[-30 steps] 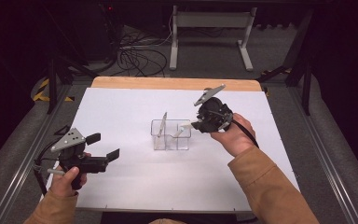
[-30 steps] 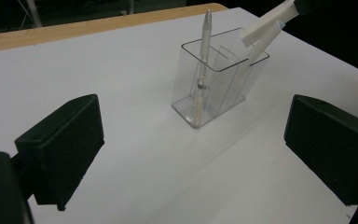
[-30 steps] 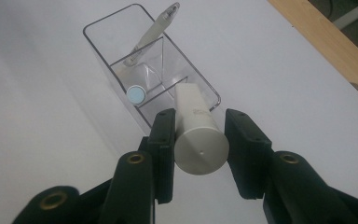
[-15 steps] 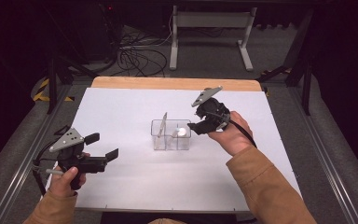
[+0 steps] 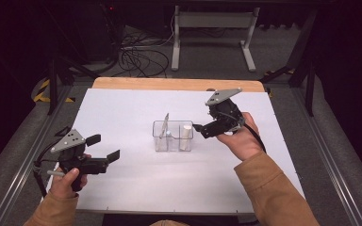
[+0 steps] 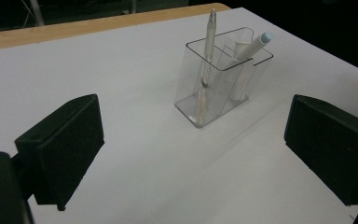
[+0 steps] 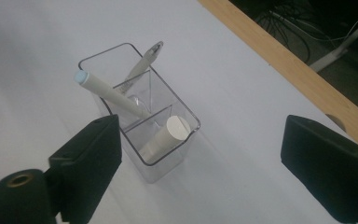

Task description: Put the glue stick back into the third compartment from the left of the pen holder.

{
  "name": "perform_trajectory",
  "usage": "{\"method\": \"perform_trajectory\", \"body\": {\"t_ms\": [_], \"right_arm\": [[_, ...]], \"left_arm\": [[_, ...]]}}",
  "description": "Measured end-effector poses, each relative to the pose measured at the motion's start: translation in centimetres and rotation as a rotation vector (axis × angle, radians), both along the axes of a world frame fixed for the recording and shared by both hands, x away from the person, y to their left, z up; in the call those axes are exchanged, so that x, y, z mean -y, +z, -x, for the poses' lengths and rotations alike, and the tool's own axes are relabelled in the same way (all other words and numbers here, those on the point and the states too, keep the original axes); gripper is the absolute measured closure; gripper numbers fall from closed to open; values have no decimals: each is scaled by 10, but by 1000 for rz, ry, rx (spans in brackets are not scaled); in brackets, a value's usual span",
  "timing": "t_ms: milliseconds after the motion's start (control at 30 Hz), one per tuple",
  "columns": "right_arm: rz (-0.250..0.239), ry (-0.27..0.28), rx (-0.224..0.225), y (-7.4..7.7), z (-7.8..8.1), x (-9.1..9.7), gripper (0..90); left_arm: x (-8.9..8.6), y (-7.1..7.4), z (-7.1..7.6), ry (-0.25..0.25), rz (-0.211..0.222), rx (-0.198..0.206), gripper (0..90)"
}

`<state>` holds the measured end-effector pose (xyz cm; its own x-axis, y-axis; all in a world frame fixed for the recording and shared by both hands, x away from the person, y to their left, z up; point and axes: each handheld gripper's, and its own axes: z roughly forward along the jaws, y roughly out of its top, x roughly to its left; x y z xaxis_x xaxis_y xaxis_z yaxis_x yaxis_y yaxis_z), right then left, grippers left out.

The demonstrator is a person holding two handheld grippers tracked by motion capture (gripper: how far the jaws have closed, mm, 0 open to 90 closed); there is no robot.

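Note:
A clear plastic holder (image 5: 160, 141) with compartments stands mid-table. In it are a slim pale pen (image 5: 166, 123) and a white cylinder (image 5: 186, 131). In the right gripper view the holder (image 7: 168, 168) also shows a white marker with a light-blue end (image 7: 109, 95), beside the pen (image 7: 144, 63) and the cylinder (image 7: 168, 135). My right gripper (image 5: 201, 130) hovers just right of the holder. Its jaws have just been opening and hold nothing. My left gripper (image 5: 104, 147) stands open at the near left, aimed at the holder (image 6: 191, 70), well short of it.
A white sheet (image 5: 132, 108) covers the table, with a wooden edge (image 5: 169, 84) at the far side. Metal rails run along both sides. Cables and a stand sit on the floor beyond the table.
The right gripper's jaws opened and let go of the white cylinder, which now stands in the holder's right compartment. The right hand drew back slightly. The left gripper stayed put.

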<state>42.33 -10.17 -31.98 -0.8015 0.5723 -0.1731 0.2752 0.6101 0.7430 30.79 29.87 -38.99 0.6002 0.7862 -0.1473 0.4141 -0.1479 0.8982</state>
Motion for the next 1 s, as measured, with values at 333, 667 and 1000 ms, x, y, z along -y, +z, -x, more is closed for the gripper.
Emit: {"method": "perform_trajectory", "body": {"t_ms": [333,667,1000], "right_arm": [[-116,10,50,8,20,21,28],[-226,43,88,-3,45,48,13],[-302,45,69,-33,57,70,9]], "left_arm": [[-2,-3,1,4,-17,4,54],[0,-6,2,-13,-12,3,53],[0,-5,3,-22,-3,9,52]]}}
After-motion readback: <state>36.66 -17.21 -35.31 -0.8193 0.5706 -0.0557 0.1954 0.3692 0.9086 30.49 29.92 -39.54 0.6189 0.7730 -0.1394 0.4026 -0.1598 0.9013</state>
